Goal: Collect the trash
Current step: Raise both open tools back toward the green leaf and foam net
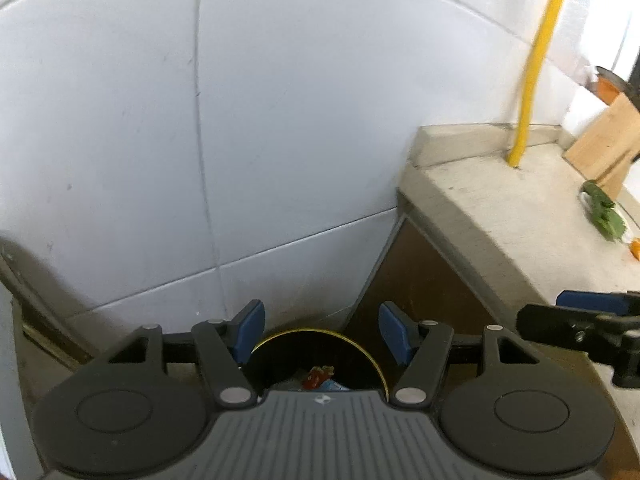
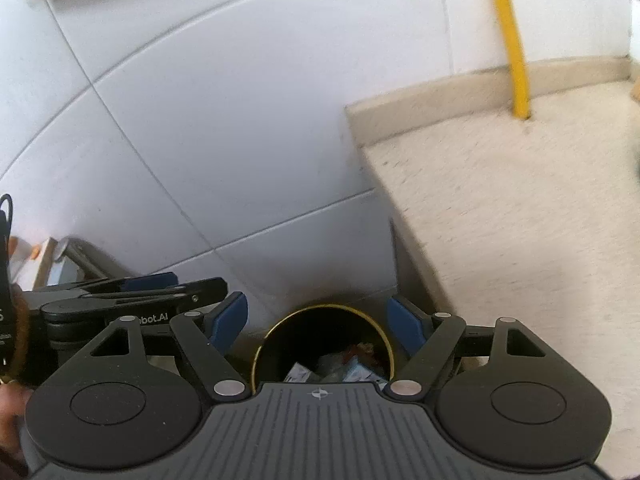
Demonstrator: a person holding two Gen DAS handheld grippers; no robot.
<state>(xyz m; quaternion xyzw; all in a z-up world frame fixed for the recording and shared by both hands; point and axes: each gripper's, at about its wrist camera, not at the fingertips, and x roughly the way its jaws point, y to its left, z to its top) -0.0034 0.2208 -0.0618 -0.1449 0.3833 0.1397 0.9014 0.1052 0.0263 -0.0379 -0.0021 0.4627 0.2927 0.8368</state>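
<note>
Above the black trash bin (image 2: 324, 344), left gripper (image 1: 322, 338) and right gripper (image 2: 318, 326) hang spread, empty; side by side, they risk colliding.

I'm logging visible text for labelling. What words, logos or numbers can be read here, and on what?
"obot.AI" on the left gripper body, its first letters hidden.
A compass-like mark, no letters, on the right gripper body.
Wrappers in the bin: print too blurred to read.

bin (image 2: 276, 344) mouth open, counter (image 2: 520, 220) edge rt, wall (image 2: 240, 120) behind
</note>
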